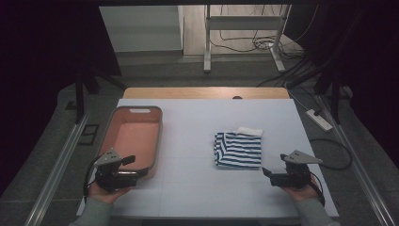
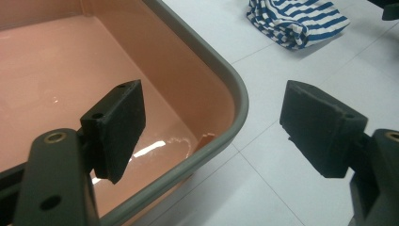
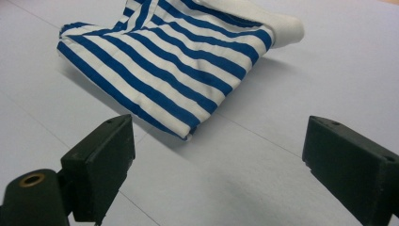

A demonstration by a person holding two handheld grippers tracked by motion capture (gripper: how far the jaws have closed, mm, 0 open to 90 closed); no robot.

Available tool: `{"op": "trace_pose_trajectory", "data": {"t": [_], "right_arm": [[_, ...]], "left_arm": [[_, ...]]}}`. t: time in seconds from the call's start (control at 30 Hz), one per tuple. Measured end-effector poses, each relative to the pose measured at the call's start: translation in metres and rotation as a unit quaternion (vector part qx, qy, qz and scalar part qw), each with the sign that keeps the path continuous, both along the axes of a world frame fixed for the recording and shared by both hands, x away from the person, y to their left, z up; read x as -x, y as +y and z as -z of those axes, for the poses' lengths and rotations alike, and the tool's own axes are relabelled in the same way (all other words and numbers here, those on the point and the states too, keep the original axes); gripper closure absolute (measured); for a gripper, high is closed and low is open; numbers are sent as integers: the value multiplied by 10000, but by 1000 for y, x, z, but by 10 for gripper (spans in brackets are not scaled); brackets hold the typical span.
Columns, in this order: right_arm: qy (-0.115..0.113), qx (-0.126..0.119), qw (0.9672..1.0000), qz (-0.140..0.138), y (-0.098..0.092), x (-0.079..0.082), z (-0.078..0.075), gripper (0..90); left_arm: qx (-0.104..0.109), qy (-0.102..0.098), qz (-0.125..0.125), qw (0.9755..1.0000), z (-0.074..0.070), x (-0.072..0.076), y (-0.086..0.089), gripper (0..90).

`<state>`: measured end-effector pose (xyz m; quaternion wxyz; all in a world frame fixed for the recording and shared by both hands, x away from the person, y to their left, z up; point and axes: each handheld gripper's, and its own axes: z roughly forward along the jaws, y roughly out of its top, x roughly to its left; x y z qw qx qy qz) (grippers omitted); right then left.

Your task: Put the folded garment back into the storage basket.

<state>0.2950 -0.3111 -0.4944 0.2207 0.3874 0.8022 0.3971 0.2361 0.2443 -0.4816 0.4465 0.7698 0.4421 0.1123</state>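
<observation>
Both grippers' fingers stand apart and empty: left gripper (image 1: 123, 165) over the pink bin's (image 1: 155, 141) corner, right gripper (image 1: 272, 174) near the folded striped cloth (image 1: 238, 149).

Your folded cloth (image 3: 164, 70) looks like soft woven cotton, matt, blue and white stripes with a plain white lining. The tub (image 2: 237, 101) beside your left gripper (image 2: 211, 127) is smooth glossy plastic, pink inside with a grey rim, catching light. Your table (image 1: 202, 188) has a smooth matt white sheet over a wooden edge. The 2 black pads (image 3: 101, 155) look matt, rubbery.
</observation>
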Motion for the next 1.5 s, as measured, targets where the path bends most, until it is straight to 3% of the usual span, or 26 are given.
{"op": "trace_pose_trajectory", "data": {"t": [1.0,1.5], "right_arm": [[-46,-16,10000,-83,2,2,0,119],[-8,19,10000,-78,3,1,0,119]], "left_arm": [[-22,-8,50,10000,-1,0,-5,225],[-57,-10,181,9998,-5,-3,-17,222]]}}
